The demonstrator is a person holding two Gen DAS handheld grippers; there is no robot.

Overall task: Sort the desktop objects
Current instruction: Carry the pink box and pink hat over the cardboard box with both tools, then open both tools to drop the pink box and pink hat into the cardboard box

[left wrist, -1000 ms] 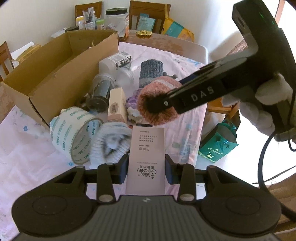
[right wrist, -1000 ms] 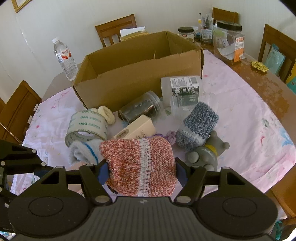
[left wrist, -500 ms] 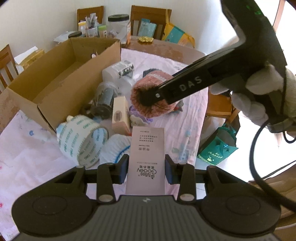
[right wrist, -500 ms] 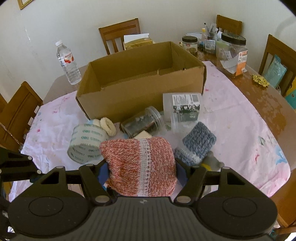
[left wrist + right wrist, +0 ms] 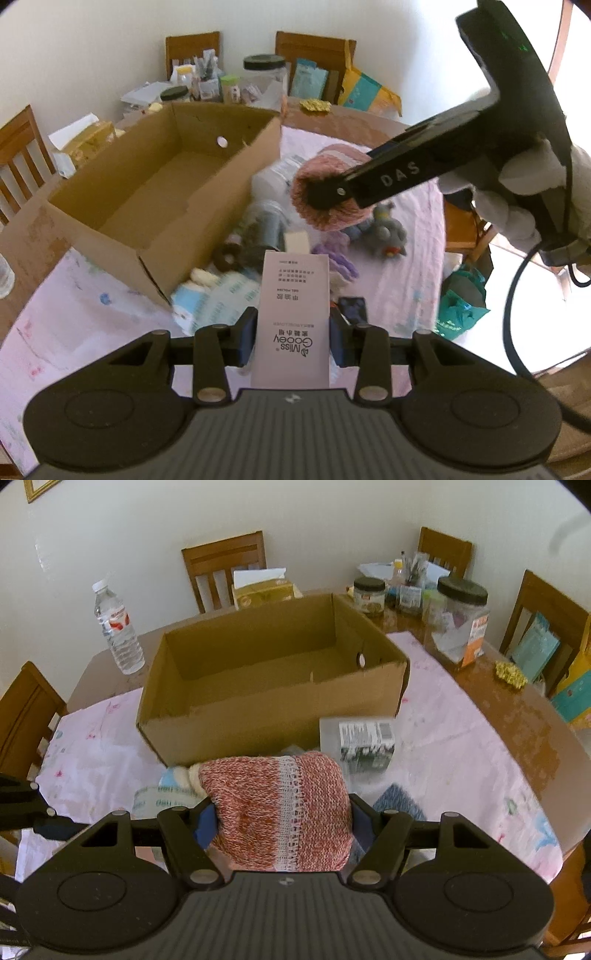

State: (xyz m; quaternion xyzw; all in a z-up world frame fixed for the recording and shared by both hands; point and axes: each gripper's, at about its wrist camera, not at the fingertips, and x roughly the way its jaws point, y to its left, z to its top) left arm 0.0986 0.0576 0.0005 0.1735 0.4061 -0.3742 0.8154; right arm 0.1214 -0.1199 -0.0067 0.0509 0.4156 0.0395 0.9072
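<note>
Above the table (image 5: 480, 716), the left gripper (image 5: 291, 332) holds a white carton (image 5: 293, 317) and the right gripper (image 5: 280, 819) holds a pink knitted sock (image 5: 280, 805), while the cardboard box (image 5: 273, 716) looks empty and most things wait outside it.

— What do we see on the surface (image 5: 517, 716)?
— We see a pink cloth (image 5: 454, 716), with an open cardboard box (image 5: 266, 716), tape roll (image 5: 162, 797) and labelled container (image 5: 358, 738) on it.
— And the water bottle (image 5: 118, 631)?
— On bare wood.
</note>
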